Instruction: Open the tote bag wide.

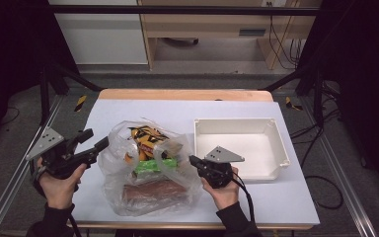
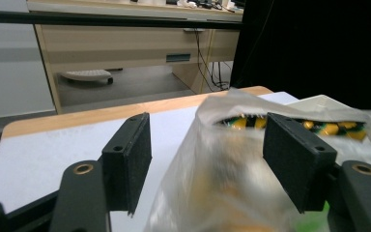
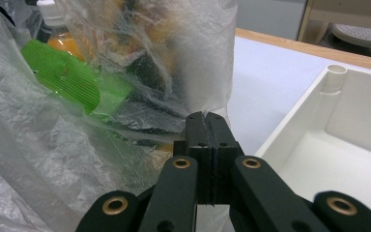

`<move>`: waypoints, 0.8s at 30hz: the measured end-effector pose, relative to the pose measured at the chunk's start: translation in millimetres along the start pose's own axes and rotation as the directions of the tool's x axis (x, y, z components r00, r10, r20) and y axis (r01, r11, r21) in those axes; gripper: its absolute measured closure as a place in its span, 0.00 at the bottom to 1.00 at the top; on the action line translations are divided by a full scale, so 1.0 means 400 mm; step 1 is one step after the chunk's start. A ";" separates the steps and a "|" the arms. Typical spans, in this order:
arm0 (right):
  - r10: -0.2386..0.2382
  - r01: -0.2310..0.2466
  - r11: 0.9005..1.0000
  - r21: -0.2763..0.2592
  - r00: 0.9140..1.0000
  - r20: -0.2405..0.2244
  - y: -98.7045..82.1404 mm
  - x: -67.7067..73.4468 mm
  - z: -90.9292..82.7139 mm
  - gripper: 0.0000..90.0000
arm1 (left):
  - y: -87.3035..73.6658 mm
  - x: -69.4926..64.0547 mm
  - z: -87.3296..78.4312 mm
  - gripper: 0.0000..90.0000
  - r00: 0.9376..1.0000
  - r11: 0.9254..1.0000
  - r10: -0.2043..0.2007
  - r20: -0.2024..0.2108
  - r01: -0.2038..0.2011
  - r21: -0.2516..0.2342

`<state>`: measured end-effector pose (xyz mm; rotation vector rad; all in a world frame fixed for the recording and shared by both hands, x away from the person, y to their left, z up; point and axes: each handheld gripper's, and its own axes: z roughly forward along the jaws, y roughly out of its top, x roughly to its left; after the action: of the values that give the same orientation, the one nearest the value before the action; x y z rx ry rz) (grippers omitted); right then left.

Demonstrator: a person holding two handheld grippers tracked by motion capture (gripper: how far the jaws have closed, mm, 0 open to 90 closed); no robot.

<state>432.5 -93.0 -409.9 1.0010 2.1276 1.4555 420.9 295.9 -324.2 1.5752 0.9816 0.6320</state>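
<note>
— Two tools at work, one in each hand. Where does each stand?

— Left tool (image 1: 94,139) sits at the left edge of the clear plastic bag (image 1: 148,168), raised off the white surface (image 1: 286,197). Right tool (image 1: 193,160) is at the bag's right side, between the bag and the white tray (image 1: 276,148).

— Are the left one's jaws together?

— No, they stand well apart. In the left gripper view the bag's film (image 2: 222,159) lies between the two black pads (image 2: 128,154), but it is blurred, and neither pad presses on it as far as I can see.

— And the right one?

— Its jaws are pressed together, pinching a fold of the bag's film at the tips (image 3: 206,123). The film rises straight up from the pinch in the right gripper view.

— What's inside the bag?

— A yellow and black packet (image 1: 145,136) toward the far end, a green wrapper (image 1: 150,165) in the middle, and a reddish-brown pack (image 1: 150,190) nearest the person. The right gripper view also shows a bottle with an orange drink and a white cap (image 3: 60,29) behind the green.

— Where does the bag lie?

— On the surface, left of the tray and just beside it. The tray's near left corner is by the right tool.
</note>
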 end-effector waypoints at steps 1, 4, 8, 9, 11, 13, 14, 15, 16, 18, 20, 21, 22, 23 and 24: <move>0.000 0.000 1.000 -0.001 1.000 -0.001 0.001 0.000 0.000 1.00 | 0.009 0.001 0.013 0.38 1.000 1.000 0.000 0.000 0.000 0.004; -0.004 0.004 1.000 -0.003 1.000 -0.002 0.004 0.002 -0.001 1.00 | 0.022 0.004 0.049 0.42 1.000 0.999 0.002 -0.007 -0.002 0.034; -0.007 0.007 1.000 -0.004 1.000 -0.004 0.005 0.002 -0.004 1.00 | 0.014 0.009 0.090 0.48 1.000 0.996 -0.010 0.010 0.009 0.090; -0.005 0.005 1.000 -0.003 1.000 -0.005 0.005 0.001 -0.005 1.00 | 0.007 0.010 0.097 0.51 1.000 0.994 -0.016 0.017 0.014 0.107; -0.005 0.005 1.000 -0.009 1.000 -0.003 0.006 0.000 -0.008 1.00 | -0.009 0.011 0.105 0.56 1.000 0.990 -0.019 0.024 0.015 0.141; -0.002 0.002 1.000 -0.009 1.000 -0.003 0.006 -0.001 -0.010 1.00 | -0.028 0.012 0.111 0.63 0.999 0.985 -0.020 0.029 0.015 0.172; -0.001 0.001 1.000 -0.010 1.000 -0.001 0.006 -0.002 -0.010 1.00 | -0.035 0.013 0.112 0.69 0.999 0.983 -0.019 0.025 0.014 0.184; -0.001 0.001 1.000 -0.010 1.000 -0.001 0.006 -0.003 -0.010 1.00 | -0.044 0.015 0.114 0.75 1.000 0.980 -0.015 0.016 0.012 0.198; -0.002 0.002 1.000 -0.011 1.000 0.001 0.006 -0.003 -0.009 1.00 | -0.055 0.020 0.117 0.80 1.000 0.977 -0.011 0.012 0.008 0.215; -0.004 0.005 1.000 -0.009 1.000 0.005 0.005 -0.003 -0.006 1.00 | -0.072 0.031 0.123 0.90 1.000 0.970 -0.013 0.009 0.010 0.242; -0.004 0.004 1.000 -0.004 1.000 0.006 0.004 -0.002 -0.002 1.00 | -0.087 0.040 0.127 0.97 1.000 0.967 -0.016 0.007 0.013 0.256; -0.004 0.004 1.000 -0.001 1.000 0.005 0.003 -0.001 -0.001 1.00 | -0.094 0.044 0.129 0.98 1.000 0.965 -0.017 0.006 0.015 0.260; -0.005 0.005 1.000 0.002 1.000 0.006 0.002 -0.001 0.002 1.00 | -0.102 0.048 0.132 0.99 1.000 0.965 -0.018 0.004 0.016 0.262; -0.004 0.004 1.000 0.006 1.000 0.006 0.000 -0.001 0.005 1.00 | -0.107 0.051 0.134 0.99 1.000 0.965 -0.018 0.001 0.017 0.263; -0.005 0.004 1.000 0.007 1.000 0.009 -0.001 -0.001 0.007 1.00 | -0.110 0.053 0.137 0.99 1.000 0.965 -0.018 -0.001 0.018 0.262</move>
<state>434.7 -91.5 -411.5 1.0029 2.1291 1.4394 465.3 287.0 -381.8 1.7951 1.1125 0.5030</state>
